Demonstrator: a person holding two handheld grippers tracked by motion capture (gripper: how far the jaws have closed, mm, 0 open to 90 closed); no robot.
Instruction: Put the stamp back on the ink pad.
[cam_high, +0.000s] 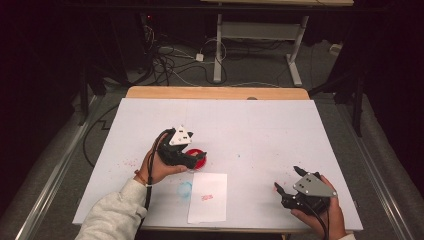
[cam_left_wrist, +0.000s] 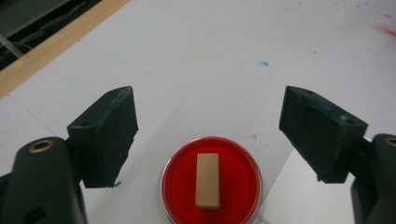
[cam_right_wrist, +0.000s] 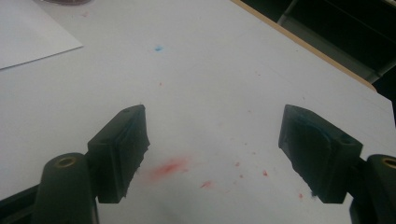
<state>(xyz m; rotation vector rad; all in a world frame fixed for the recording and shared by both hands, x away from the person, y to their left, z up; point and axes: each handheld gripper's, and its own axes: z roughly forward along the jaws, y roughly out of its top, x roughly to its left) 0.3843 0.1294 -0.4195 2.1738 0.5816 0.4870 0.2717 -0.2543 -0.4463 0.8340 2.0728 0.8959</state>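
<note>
Lying flat in red dish (cam_left_wrist: 211, 182), wooden block (cam_left_wrist: 207, 180) points away.

The block (cam_left_wrist: 207, 181) lay in the dish (cam_left_wrist: 177, 186), which stood on the table (cam_high: 250, 125) just behind the paper sheet (cam_high: 210, 210), near the table's middle.

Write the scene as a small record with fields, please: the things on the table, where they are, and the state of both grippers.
surface: white table sheet with red and blue stains
dish: round clear dish with red ink, left of the table's middle
block: small rectangular wooden block, lying in the dish on the red ink
paper: white sheet of paper near the front edge, bearing a small red mark
left gripper: open above the dish, nothing between the jaws
right gripper: open over the stained sheet, holding nothing
</note>
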